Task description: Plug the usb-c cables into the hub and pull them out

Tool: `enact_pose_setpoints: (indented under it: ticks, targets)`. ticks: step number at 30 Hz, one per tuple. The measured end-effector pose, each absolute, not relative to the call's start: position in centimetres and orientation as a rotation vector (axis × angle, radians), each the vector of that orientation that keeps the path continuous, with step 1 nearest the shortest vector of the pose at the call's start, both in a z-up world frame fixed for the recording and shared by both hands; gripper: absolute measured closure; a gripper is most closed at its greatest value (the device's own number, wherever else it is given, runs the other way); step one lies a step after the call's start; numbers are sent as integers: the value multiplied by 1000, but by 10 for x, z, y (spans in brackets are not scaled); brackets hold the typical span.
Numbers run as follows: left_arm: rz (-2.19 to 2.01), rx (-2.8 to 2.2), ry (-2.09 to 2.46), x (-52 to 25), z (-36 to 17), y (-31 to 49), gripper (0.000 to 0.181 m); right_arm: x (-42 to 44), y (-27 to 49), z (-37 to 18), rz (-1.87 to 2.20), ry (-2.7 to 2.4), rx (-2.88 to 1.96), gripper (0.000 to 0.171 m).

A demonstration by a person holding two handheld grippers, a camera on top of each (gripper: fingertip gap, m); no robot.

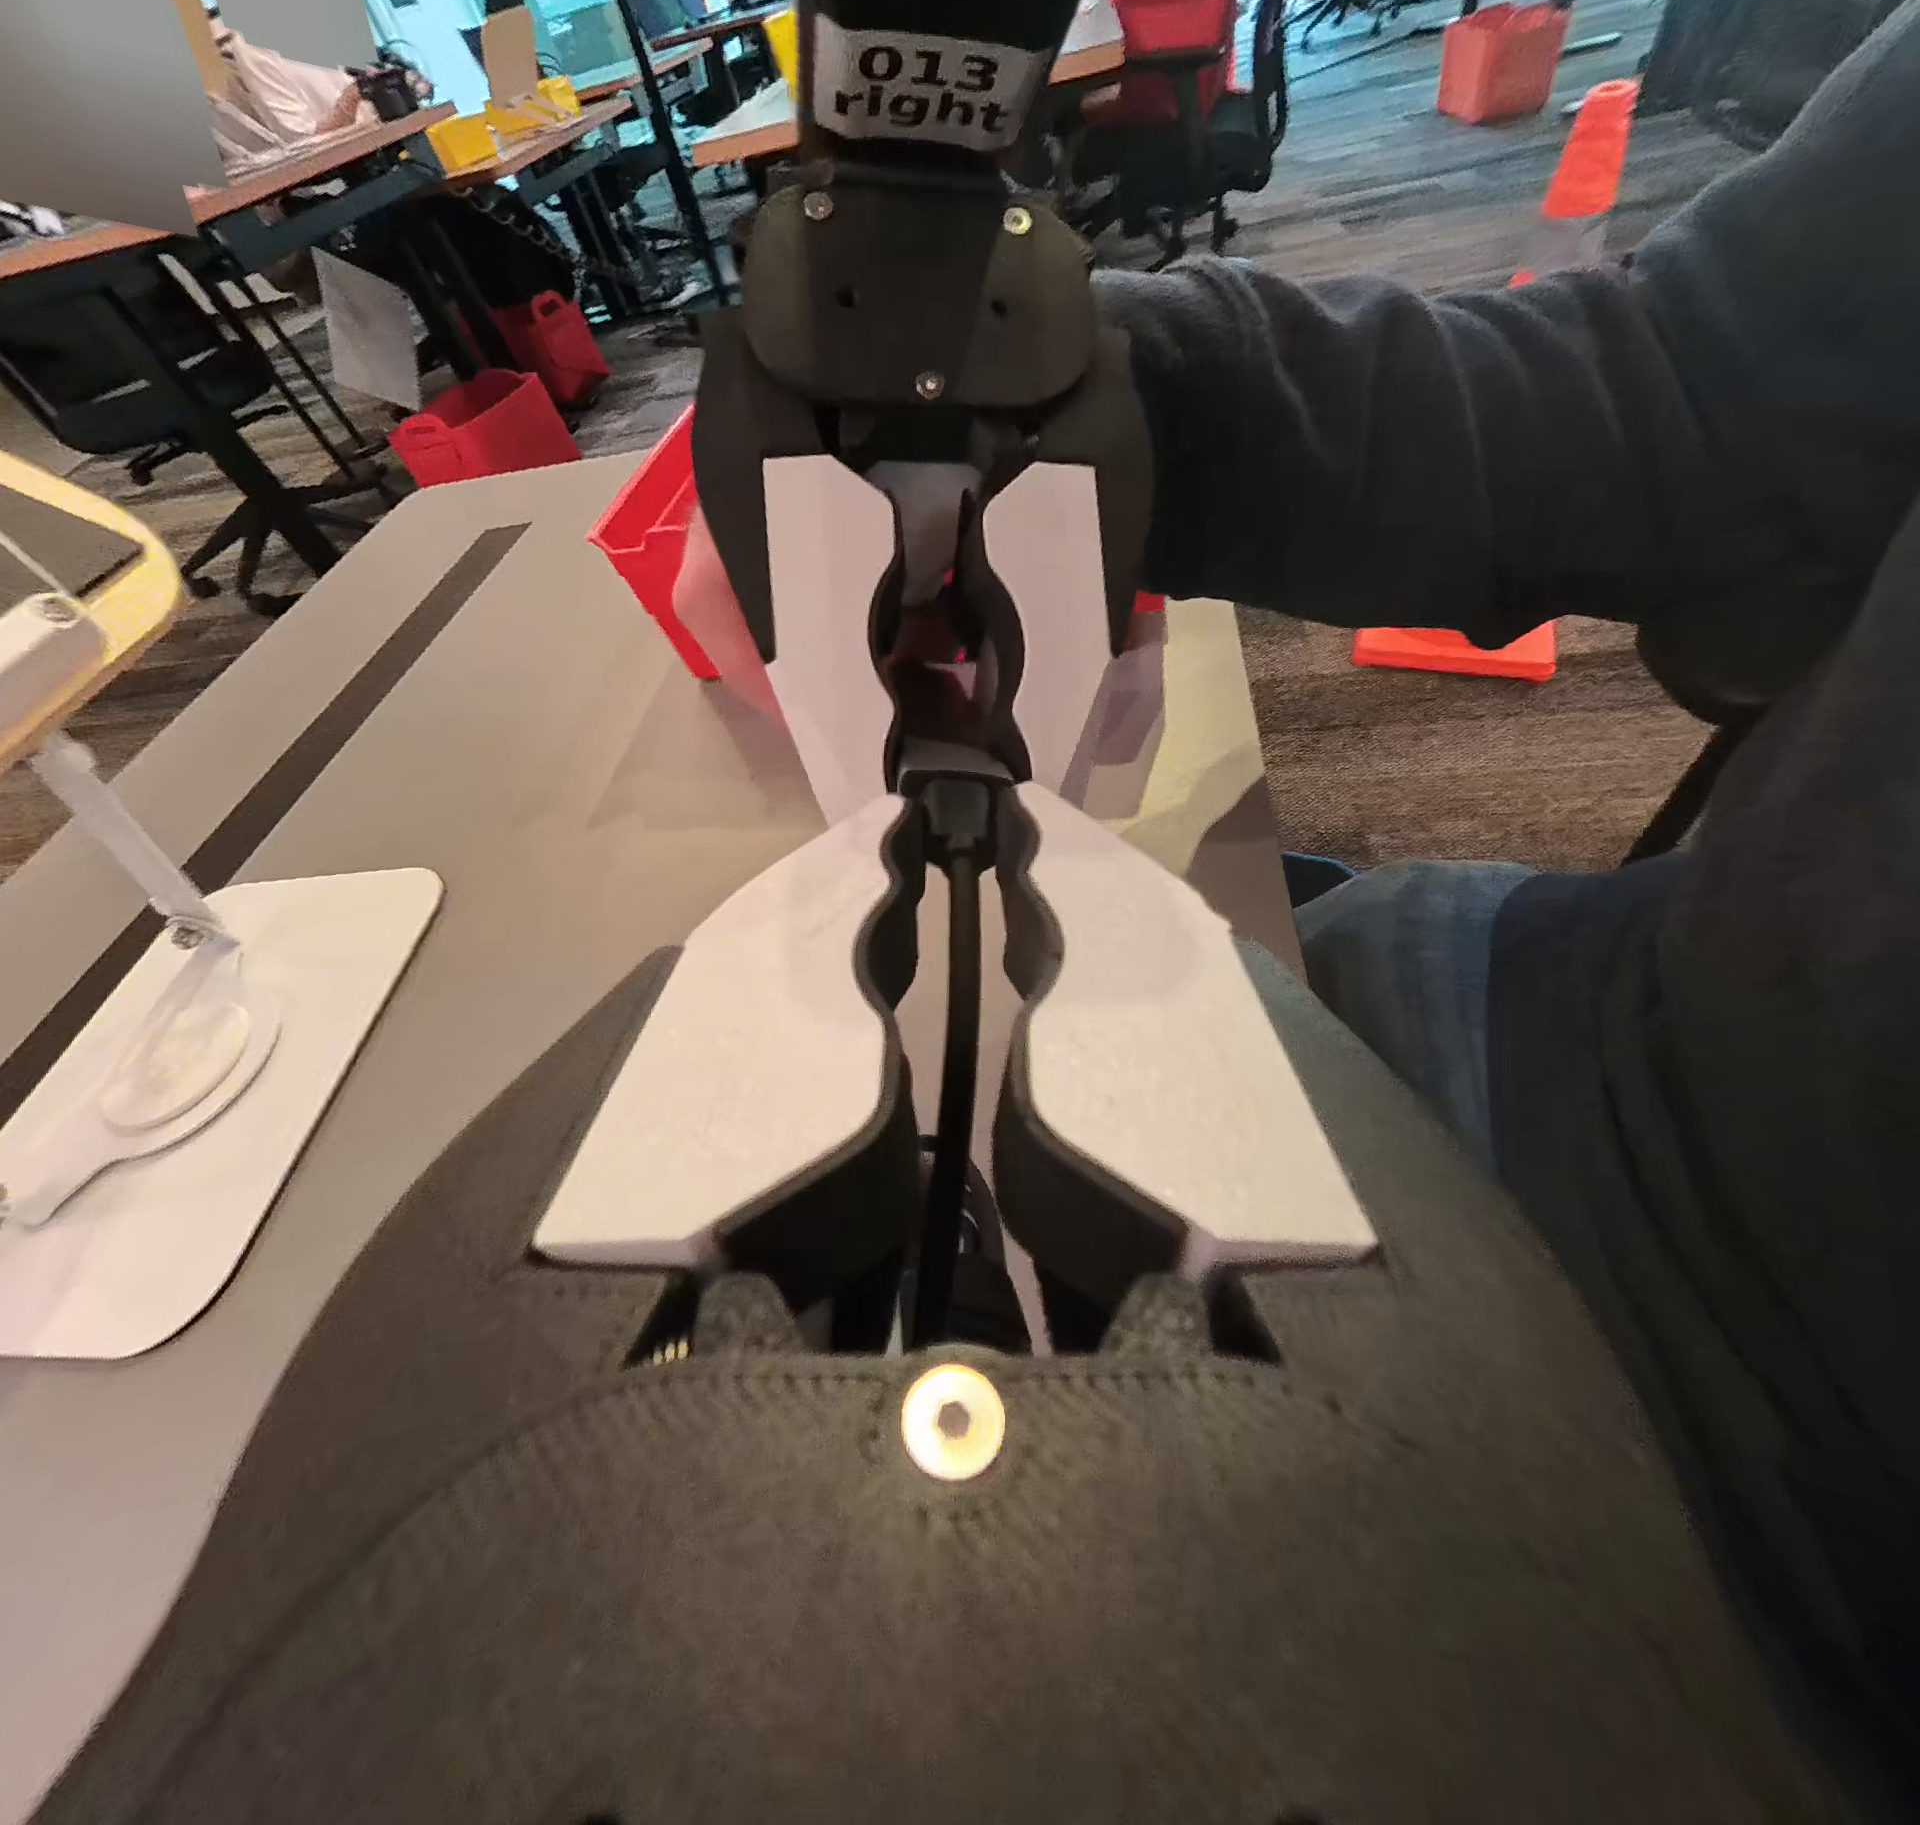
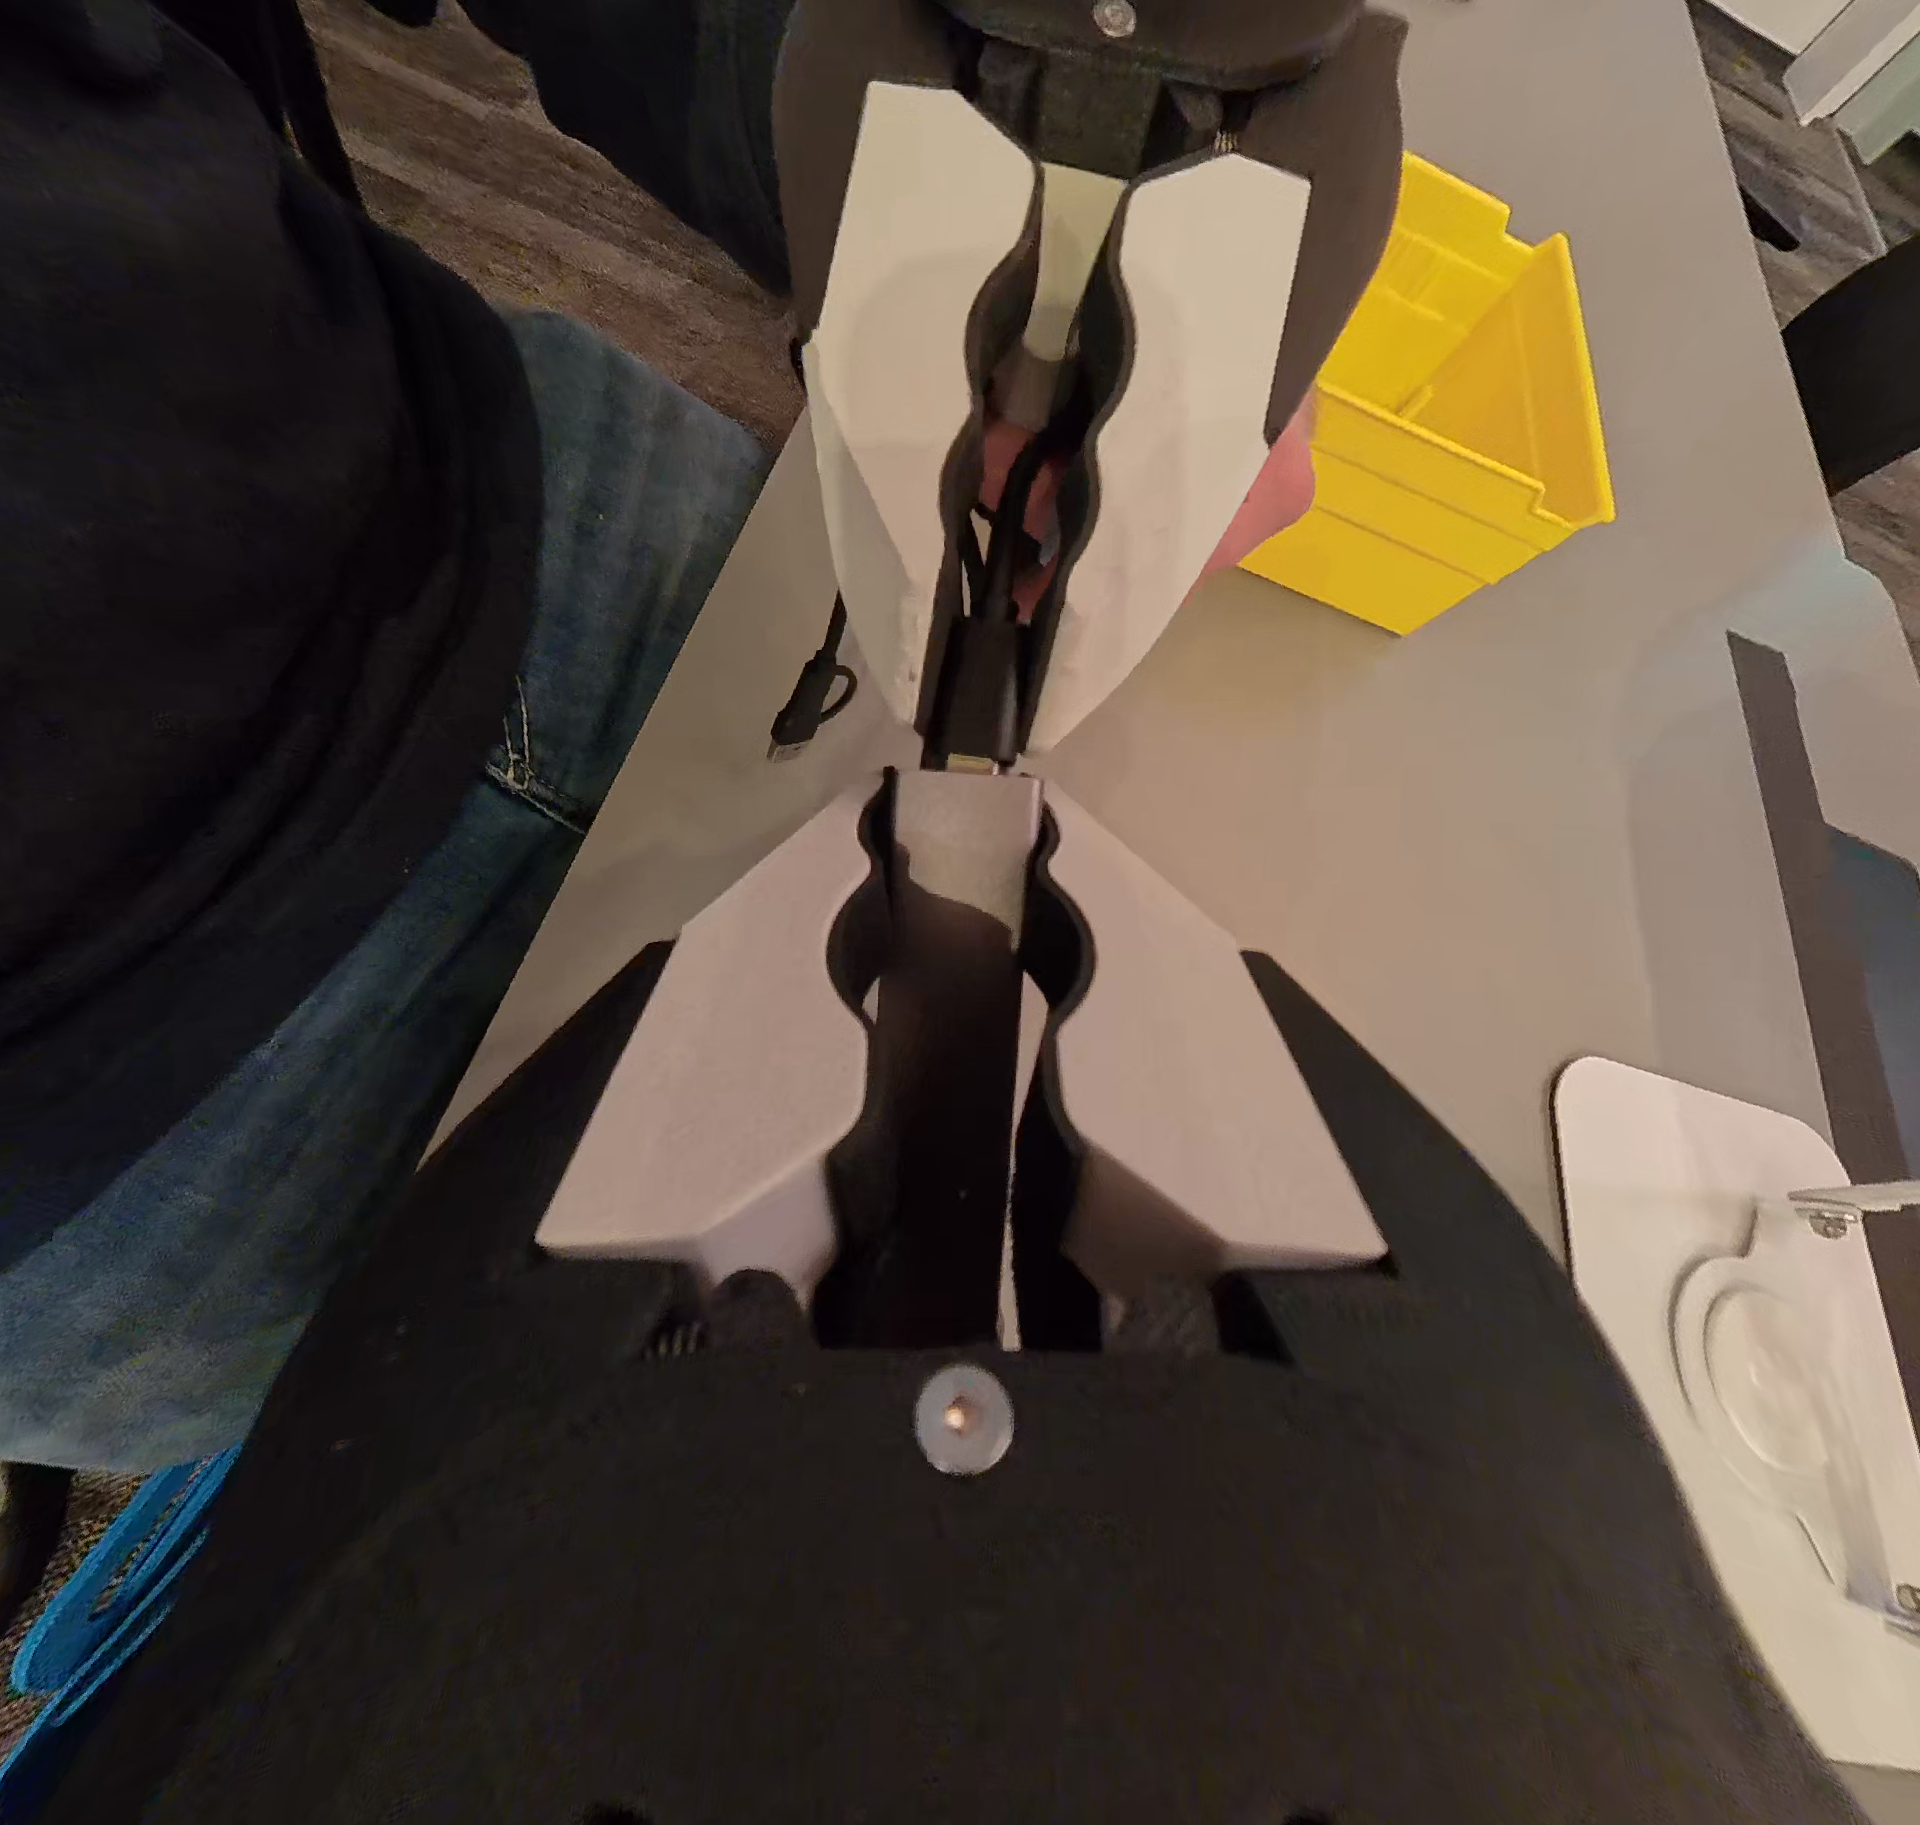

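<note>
Left gripper [image 1: 956, 819]: clamped on black usb-c cable [image 1: 961, 954]. Right gripper [image 2: 961, 788]: clamped on grey hub [image 2: 961, 840], tip to tip above table [image 2: 1403, 840].

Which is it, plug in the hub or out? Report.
Not fully in: the plug shows its metal tip at the hub edge. Whether it has entered, cannot tell.
</note>
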State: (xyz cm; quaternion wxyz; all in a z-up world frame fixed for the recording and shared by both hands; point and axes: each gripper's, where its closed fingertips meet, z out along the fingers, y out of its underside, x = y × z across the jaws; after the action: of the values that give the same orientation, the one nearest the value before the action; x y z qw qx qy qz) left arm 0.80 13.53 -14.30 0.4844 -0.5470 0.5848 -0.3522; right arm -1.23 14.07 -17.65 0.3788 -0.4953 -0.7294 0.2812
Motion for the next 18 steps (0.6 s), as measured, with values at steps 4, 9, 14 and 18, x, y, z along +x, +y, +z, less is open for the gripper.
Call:
enact_pose_setpoints:
  ticks: [4,9,14,18]
  targets:
    - [-1000,-1329,1334,6,-137,134,169,-14,142,-172,677,-1854,-1258,153]
    - [-1080,-1353,1212,7,-141,138,169,-13,144,-176,705,-1818,-1299,153]
    - [-1098,-1326,1139,10,-136,139,169,-12,143,-172,763,-1782,-1313,154]
    - [-1088,-1301,1104,12,-133,140,169,-11,143,-169,828,-1748,-1329,153]
